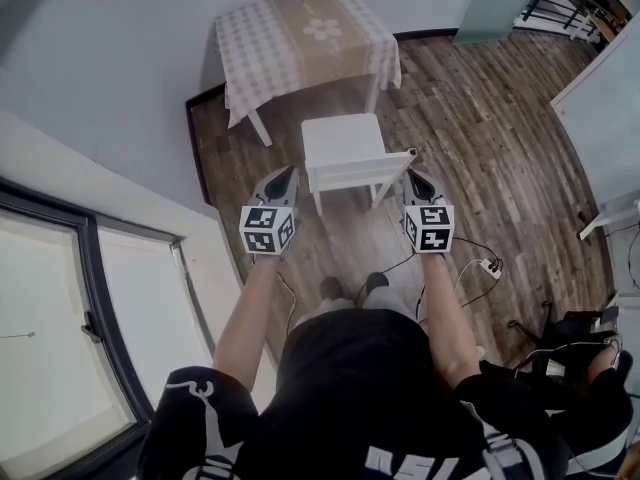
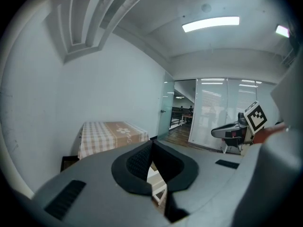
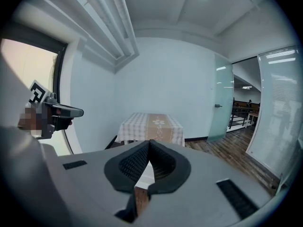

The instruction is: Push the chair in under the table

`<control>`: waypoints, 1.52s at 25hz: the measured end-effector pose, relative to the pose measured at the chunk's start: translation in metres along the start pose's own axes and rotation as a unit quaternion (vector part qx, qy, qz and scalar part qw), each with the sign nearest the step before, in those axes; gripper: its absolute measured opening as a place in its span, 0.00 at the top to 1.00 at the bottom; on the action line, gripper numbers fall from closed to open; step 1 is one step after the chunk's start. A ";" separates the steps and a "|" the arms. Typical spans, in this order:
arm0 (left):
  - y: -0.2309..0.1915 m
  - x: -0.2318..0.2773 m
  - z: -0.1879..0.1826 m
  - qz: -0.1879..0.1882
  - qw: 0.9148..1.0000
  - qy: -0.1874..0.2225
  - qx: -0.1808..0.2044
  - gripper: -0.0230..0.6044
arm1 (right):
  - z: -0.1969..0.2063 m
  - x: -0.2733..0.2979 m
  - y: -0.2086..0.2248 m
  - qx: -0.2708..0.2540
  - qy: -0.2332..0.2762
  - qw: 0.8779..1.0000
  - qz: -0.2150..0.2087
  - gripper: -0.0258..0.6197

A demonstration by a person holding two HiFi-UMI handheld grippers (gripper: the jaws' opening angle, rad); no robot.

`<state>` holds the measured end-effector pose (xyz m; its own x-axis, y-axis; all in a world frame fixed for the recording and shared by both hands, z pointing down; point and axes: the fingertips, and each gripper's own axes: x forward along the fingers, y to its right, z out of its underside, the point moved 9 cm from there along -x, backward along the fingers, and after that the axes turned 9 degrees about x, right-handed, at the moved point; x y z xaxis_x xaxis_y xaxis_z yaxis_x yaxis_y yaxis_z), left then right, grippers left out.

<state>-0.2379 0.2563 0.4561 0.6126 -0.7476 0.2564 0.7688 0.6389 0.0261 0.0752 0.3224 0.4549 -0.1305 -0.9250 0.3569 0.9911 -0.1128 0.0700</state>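
Evidently nothing is pushed yet: the chair (image 1: 345, 146) sits mid-frame, clear of the table (image 1: 300, 28) above. The left gripper (image 1: 288, 174) and right gripper (image 1: 413, 176), jaws closed and empty, flank its backrest.

Your left forearm (image 1: 248, 313) and right forearm (image 1: 447, 318) reach forward side by side. You hold the left gripper (image 1: 287, 176) and the right gripper (image 1: 413, 178) level with each other and well apart, both tipped slightly downward. The left gripper's fingers (image 2: 139, 163) are pressed together with nothing between them. The right gripper's fingers (image 3: 133, 163) also meet, empty.
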 end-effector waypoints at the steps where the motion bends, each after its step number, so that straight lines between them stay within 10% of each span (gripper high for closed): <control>1: 0.000 -0.001 0.001 0.003 1.000 -0.001 0.001 0.92 | 0.001 -0.002 -0.001 -0.001 -0.001 1.000 0.000 0.94; 38: 0.000 0.097 0.013 0.013 0.998 -0.055 0.018 0.92 | 0.006 0.088 0.063 -0.019 -0.038 0.999 -0.010 0.94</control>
<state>-0.1808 0.1864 0.4936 0.6068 -0.7079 0.3615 0.7446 0.6654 0.0533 0.1264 0.2359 0.4960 -0.1510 -0.8920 0.4260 0.9882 -0.1466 0.0433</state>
